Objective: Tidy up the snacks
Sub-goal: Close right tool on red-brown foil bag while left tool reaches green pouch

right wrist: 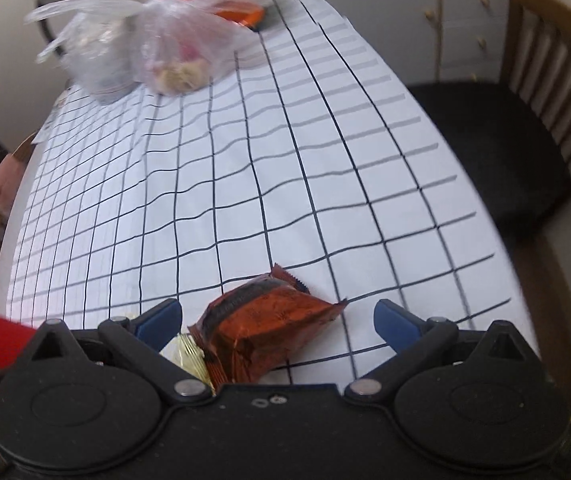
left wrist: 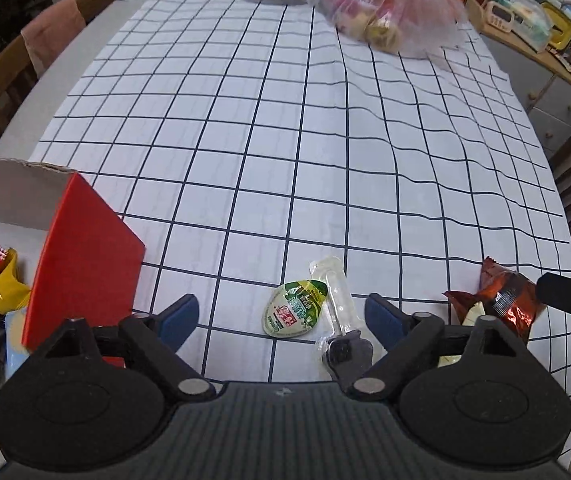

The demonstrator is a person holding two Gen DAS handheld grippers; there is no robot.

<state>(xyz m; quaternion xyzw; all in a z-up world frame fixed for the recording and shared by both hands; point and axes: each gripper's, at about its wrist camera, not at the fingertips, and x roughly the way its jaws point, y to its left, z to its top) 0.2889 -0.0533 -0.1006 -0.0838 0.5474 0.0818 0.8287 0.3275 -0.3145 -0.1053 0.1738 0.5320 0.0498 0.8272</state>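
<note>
Bright, even daylight; strong fisheye bending at edges; right view motion-blurred.

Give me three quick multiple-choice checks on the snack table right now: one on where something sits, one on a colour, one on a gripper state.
1. Where does the green-and-white jelly cup lie?
A. inside the red box
B. on the grid tablecloth between the left gripper's fingers
C. on the chair seat

2. What colour is the wrapper of the snack packet in front of the right gripper?
A. reddish-brown foil
B. blue
C. plain white

3. How does the right gripper stand?
A. shut on the packet
B. shut on nothing
C. open, fingers either side of the packet

Answers:
1 B: the left wrist view shows it flat on the tablecloth, right of the red box, with the left gripper open around it.
2 A: shiny reddish-brown foil shows in both views.
3 C: both blue pads are spread wide, clear of the wrapper.
</note>
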